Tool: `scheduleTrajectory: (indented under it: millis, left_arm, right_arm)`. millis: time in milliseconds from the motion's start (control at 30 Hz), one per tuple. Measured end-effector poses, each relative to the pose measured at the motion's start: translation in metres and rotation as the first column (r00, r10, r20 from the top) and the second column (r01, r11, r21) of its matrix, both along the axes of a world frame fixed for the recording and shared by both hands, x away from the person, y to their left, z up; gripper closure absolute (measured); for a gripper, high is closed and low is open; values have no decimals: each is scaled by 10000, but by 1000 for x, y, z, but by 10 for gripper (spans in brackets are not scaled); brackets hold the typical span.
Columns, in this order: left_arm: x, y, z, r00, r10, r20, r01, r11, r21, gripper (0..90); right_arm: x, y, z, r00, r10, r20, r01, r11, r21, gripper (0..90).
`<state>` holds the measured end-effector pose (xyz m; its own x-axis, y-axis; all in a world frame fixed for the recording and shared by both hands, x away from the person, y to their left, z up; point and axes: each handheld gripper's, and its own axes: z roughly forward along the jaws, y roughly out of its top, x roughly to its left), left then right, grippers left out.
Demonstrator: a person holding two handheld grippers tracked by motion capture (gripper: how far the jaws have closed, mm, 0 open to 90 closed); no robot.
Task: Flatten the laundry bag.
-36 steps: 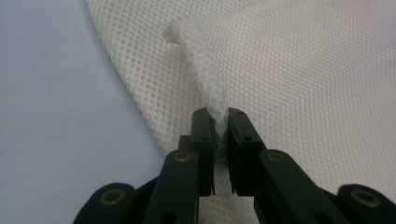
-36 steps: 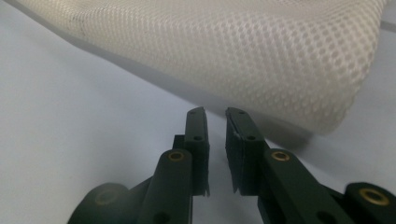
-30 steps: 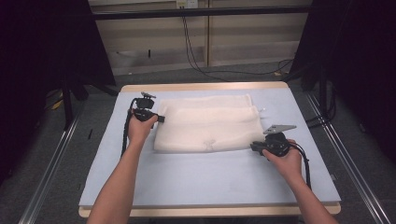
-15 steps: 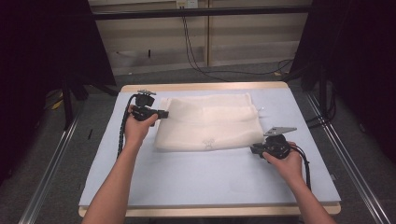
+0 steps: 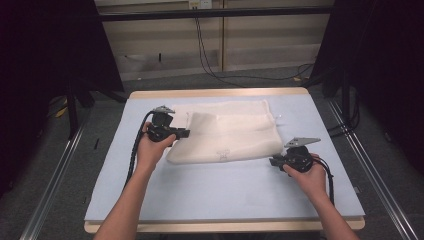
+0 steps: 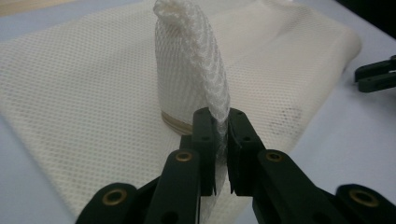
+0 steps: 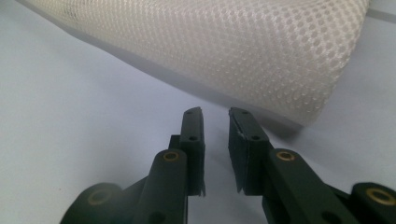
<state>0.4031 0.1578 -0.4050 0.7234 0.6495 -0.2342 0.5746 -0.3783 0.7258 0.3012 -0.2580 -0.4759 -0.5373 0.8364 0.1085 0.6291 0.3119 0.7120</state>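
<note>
A white mesh bag [image 5: 230,132] lies flat on the pale blue mat [image 5: 225,190]. My left gripper [image 5: 184,134] is at its left side, shut on a pinched-up piece of the mesh. In the left gripper view that piece [image 6: 191,65] rises as a tall fold from between the jaws of my left gripper [image 6: 222,116], with the rest of the bag [image 6: 93,79] behind it. My right gripper [image 5: 272,161] rests on the mat by the bag's near right corner. Its jaws [image 7: 215,114] stand a narrow gap apart with nothing between them, just short of the bag's edge [image 7: 233,46].
The mat covers a wooden table [image 5: 220,93]. Metal rails [image 5: 55,170] run along the floor on both sides. Cables [image 5: 210,55] hang at the back wall. Bare mat stretches in front of the bag to the near edge.
My left gripper has moved right and a little up, drawing the bag's left edge over onto the bag. The right hand has barely moved.
</note>
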Motion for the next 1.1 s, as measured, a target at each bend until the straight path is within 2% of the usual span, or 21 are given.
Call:
scheduleTrajectory:
  millis: [33, 100, 133, 167, 233, 300, 400, 500, 667, 800, 1100]
  left_arm:
    - [-3, -1, -1, 10000, -44, -38, 44, 10000, -76, 835]
    - [-8, -3, -2, 9995, -330, -5, 330, 9994, 71, 837]
    - [-11, -4, -3, 9994, -332, 133, 333, 9994, -73, 837]
    - [-13, -4, -3, 9993, -376, 75, 378, 9989, -264, 837]
    - [-18, -5, -5, 9987, -514, 30, 514, 9984, -255, 838]
    - [-23, -6, -8, 9983, -561, 131, 567, 9974, -448, 838]
    - [-28, -6, -12, 9978, -661, -18, 659, 9967, -463, 838]
    - [-34, -5, -16, 9972, -744, 24, 744, 9955, -589, 839]
    - [-43, -7, -21, 9947, -1029, -32, 1026, 9932, -549, 839]
    - [-48, -8, -26, 9911, -1291, -313, 1275, 9907, -476, 839]
    - [-60, -4, -39, 9858, -1499, -753, 1474, 9884, -373, 838]
  right_arm:
    - [0, 0, 0, 10000, -65, -9, 65, 10000, -26, 760]
    - [0, -1, 1, 10000, -87, -23, 87, 10000, 9, 758]
    - [0, -1, 1, 9999, -117, -37, 117, 9999, 25, 757]
    - [-1, -1, 1, 9999, -106, -69, 106, 9999, -5, 756]
    - [0, 0, 2, 9999, -113, -2, 113, 9999, -13, 756]
    - [0, 0, 2, 10000, -68, 56, 68, 10000, -30, 756]
    - [0, 1, 3, 9998, -192, -11, 192, 9998, -48, 756]
    - [0, 2, 3, 9999, -109, 79, 110, 9999, -78, 755]
    - [0, 3, 4, 9999, -145, -25, 145, 9998, -122, 751]
    - [1, 4, 4, 10000, -78, 40, 78, 9999, -125, 747]
    - [1, 1, 4, 9997, -226, 70, 228, 9993, -289, 744]
